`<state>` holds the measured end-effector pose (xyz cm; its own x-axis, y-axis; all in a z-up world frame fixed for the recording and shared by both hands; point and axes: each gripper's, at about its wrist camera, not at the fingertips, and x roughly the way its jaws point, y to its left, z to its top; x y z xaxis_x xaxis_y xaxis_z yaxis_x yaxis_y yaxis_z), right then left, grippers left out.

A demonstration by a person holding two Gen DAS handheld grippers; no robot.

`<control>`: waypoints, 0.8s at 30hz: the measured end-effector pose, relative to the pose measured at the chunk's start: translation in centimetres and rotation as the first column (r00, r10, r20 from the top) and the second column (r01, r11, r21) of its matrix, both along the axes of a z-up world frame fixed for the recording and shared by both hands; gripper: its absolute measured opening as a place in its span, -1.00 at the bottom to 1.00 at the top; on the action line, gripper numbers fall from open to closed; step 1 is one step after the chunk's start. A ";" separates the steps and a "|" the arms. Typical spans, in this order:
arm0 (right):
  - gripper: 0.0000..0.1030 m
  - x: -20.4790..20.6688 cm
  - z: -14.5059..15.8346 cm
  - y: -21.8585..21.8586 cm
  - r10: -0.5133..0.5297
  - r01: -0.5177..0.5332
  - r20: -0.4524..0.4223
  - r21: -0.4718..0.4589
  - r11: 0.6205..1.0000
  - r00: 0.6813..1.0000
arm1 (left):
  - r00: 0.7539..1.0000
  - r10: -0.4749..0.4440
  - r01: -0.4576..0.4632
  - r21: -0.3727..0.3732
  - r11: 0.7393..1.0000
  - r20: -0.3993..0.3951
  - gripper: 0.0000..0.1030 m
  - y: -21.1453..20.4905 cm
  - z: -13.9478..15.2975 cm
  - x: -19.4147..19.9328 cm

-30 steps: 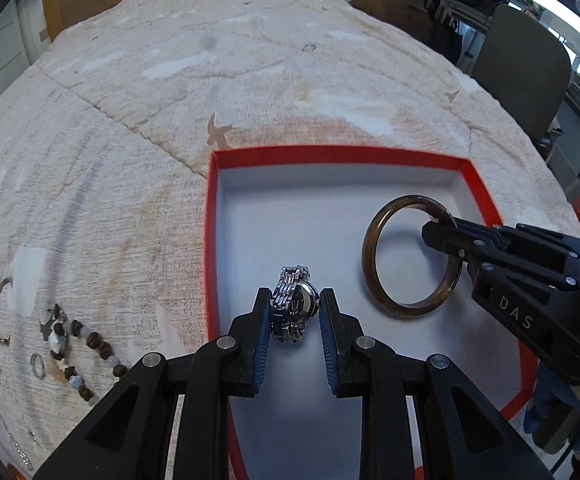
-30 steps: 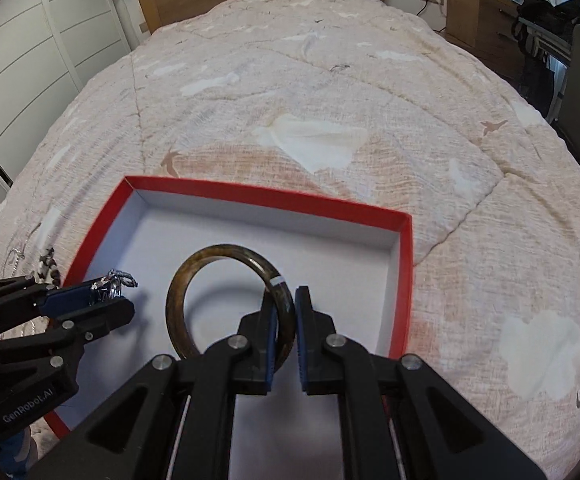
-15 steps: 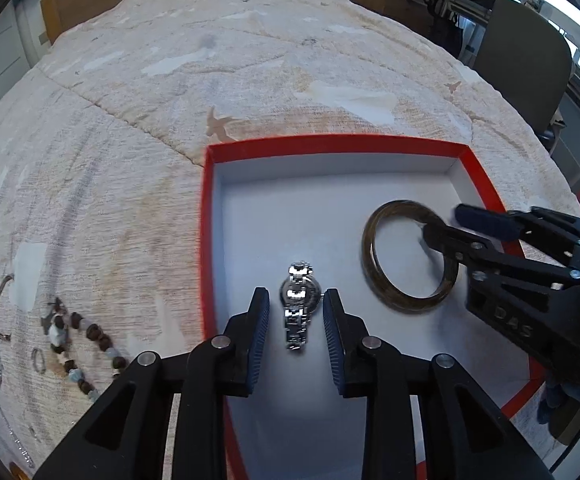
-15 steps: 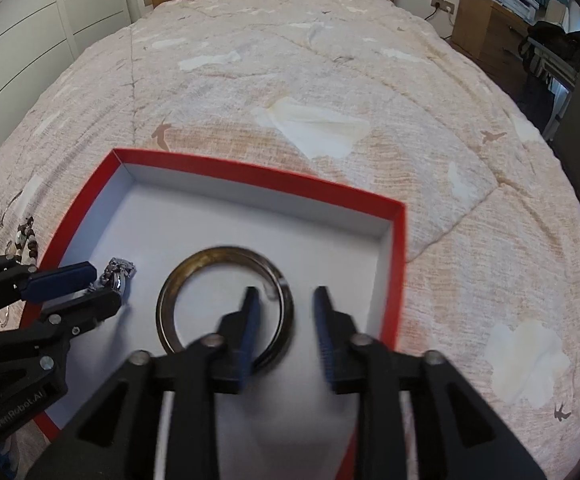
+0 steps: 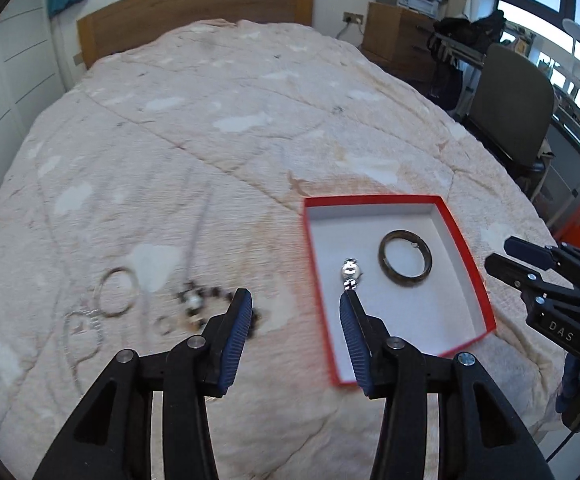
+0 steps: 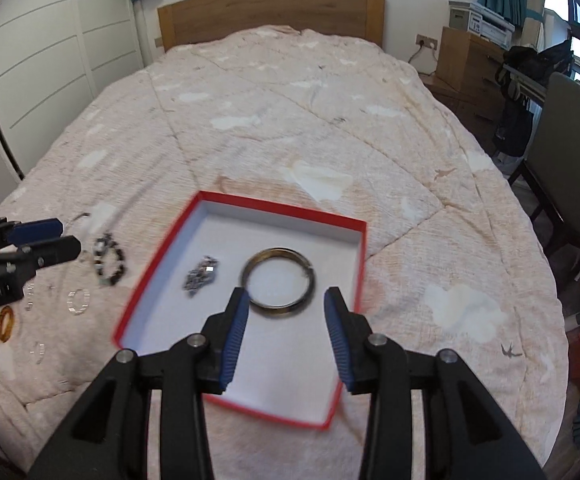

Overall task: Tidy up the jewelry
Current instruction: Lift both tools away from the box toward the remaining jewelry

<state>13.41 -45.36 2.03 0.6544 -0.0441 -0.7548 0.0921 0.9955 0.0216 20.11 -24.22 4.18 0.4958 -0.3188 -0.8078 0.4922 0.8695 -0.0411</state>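
Note:
A red box (image 5: 465, 252) with a white inside lies on the bed; it also shows in the right wrist view (image 6: 158, 256). In it lie a silver watch (image 5: 351, 272) (image 6: 202, 272) and a brown bangle (image 5: 405, 258) (image 6: 278, 282). My left gripper (image 5: 295, 306) is open and empty, raised over the box's left edge; it shows at the left of the right wrist view (image 6: 54, 236). My right gripper (image 6: 286, 300) is open and empty above the box's near side; it shows at the right of the left wrist view (image 5: 509, 258). A beaded bracelet (image 5: 198, 304) (image 6: 110, 260), a silver ring bangle (image 5: 116, 292) and chains lie left of the box.
Small rings, a clear band (image 6: 78, 301) and an amber ring (image 6: 5, 323), lie on the quilt at the left. A wooden headboard (image 6: 270, 12) stands at the far end. A chair (image 5: 513, 108) and desk stand to the right of the bed.
Both grippers let go of the watch and bangle, opened wide and pulled up and back from the box. The watch and bangle now lie flat inside.

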 end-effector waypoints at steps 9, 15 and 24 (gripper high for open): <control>-0.26 -4.8 4.8 8.6 0.132 -0.143 0.113 0.095 0.985 0.985 | 0.978 0.137 -0.140 0.007 0.990 0.160 0.27 11.3 8.0 -4.6; -0.26 -7.0 6.3 13.7 0.216 -0.238 0.154 0.139 0.961 0.964 | 0.933 0.274 -0.281 -0.004 0.960 0.234 0.50 19.6 10.6 -7.5; -0.26 -8.5 6.9 19.4 0.289 -0.314 0.168 0.153 0.937 0.943 | 0.881 0.411 -0.422 -0.007 0.907 0.233 0.46 29.8 8.9 -10.8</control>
